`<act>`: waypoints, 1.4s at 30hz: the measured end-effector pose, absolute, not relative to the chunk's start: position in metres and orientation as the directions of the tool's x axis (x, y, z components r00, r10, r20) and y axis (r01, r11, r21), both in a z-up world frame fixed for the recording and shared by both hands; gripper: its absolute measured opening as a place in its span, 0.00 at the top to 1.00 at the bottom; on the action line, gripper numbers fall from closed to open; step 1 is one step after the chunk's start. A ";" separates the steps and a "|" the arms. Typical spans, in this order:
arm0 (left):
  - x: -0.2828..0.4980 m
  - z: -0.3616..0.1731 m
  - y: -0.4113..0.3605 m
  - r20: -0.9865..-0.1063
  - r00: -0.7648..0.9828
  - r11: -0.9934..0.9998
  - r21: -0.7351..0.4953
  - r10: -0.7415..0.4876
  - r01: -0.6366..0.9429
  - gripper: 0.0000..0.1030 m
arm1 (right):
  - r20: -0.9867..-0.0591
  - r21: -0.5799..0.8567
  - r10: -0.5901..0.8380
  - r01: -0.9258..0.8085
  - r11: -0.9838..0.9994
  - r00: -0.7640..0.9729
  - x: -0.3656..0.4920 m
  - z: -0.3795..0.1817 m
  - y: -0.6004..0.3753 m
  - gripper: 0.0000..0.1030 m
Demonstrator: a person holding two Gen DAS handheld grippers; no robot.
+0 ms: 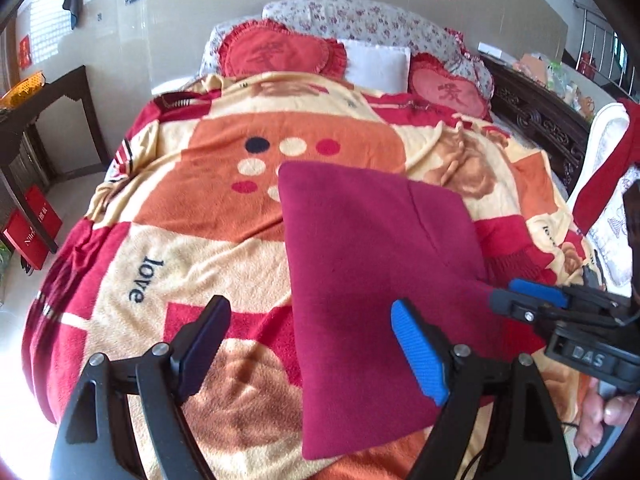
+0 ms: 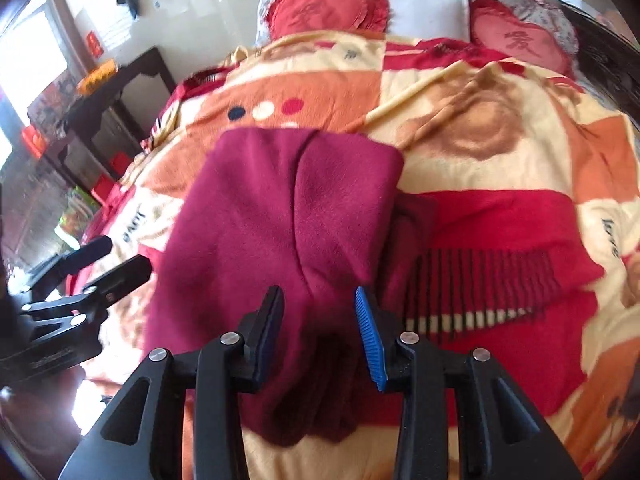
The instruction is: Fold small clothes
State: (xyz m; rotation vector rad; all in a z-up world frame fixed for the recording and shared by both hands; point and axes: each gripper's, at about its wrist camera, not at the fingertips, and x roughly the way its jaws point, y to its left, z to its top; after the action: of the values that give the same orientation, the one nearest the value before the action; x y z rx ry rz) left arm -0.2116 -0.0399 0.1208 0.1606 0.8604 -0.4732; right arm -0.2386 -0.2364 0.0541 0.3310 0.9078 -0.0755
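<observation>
- Left wrist view shows our left gripper (image 1: pixel 308 344) with its fingers spread wide and nothing between the pads; one blue pad hangs over the near left part of the maroon garment (image 1: pixel 376 280), the dark pad over the bare blanket (image 1: pixel 224 248).
- We see the garment lying flat on the blanket, already doubled into a rough rectangle, its long axis running from the near edge of the bed away toward the pillows (image 1: pixel 376 64).
- From the right wrist view, our right gripper (image 2: pixel 320 320) has its fingers narrowly apart with a bunched near corner of the garment between them; we cannot tell whether the pads actually press on the cloth.
- That right gripper is the nearer one to the cloth; the left stands just beside its left edge.
- We judge the next fold turns on this: the near end sits at the fingers and the far end lies straight ahead.
- No basket or bin for folded clothes shows; a fringed red scarf (image 2: pixel 500 248) lies just right of the garment.
</observation>
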 end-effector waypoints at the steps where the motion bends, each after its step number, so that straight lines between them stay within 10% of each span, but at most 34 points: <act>1: -0.215 0.123 -0.039 -0.756 0.560 0.885 -0.053 -0.338 0.463 0.17 | -0.781 0.257 0.075 0.210 0.943 0.620 -0.244 0.058 -0.235 0.82; 16: -0.272 0.169 -0.018 -0.669 0.645 0.885 -0.042 -0.370 0.464 0.17 | -0.697 0.215 -0.021 0.236 0.948 0.717 -0.300 0.111 -0.197 0.60; 42: -0.324 0.194 0.017 -0.563 0.754 0.909 0.009 -0.339 0.416 0.07 | -0.596 0.111 -0.122 0.232 0.966 0.794 -0.324 0.121 -0.170 0.55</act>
State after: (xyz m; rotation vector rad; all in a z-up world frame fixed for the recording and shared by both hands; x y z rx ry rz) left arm -0.3238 0.0172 0.1935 0.1367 0.5864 -0.4131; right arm -0.3241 -0.1703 0.1209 0.1826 0.6260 -0.1917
